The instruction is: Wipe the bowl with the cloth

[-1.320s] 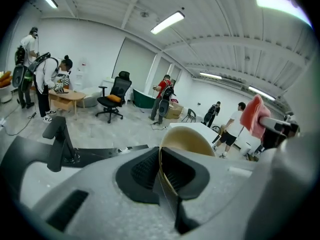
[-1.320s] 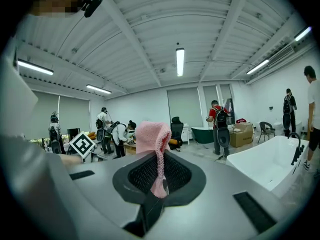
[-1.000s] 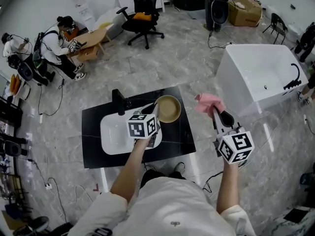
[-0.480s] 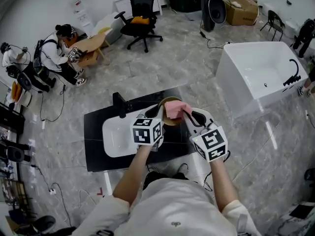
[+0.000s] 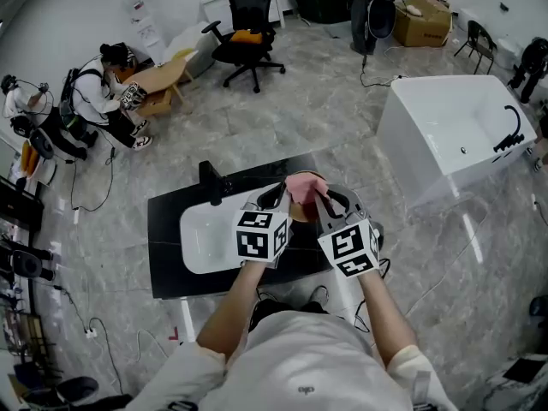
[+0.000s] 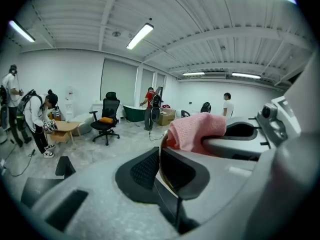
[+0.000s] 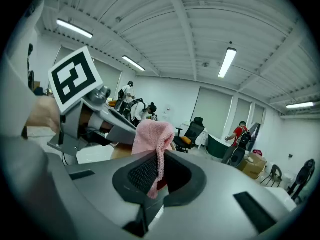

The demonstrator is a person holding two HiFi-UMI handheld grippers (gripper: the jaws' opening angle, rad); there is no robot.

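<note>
White short-sleeved shirt point(image 5: 300, 362); left gripper point(image 5: 274, 197) and right gripper point(image 5: 324, 202) grey, black ribbed pads point(image 6: 145, 169), black-on-white marker cubes point(image 5: 259, 236).

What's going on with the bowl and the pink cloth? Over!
Left gripper clamped on the bowl rim. Right gripper clamped on the pink cloth, cloth right at the bowl. Nothing blocking. Over.

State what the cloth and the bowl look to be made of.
Cloth: pink knitted or waffle-weave fabric, matte; its ribbed texture and soft folds show. Bowl: tan, smooth, thin-rimmed; perhaps plastic or wood, the look leaves it open.
</note>
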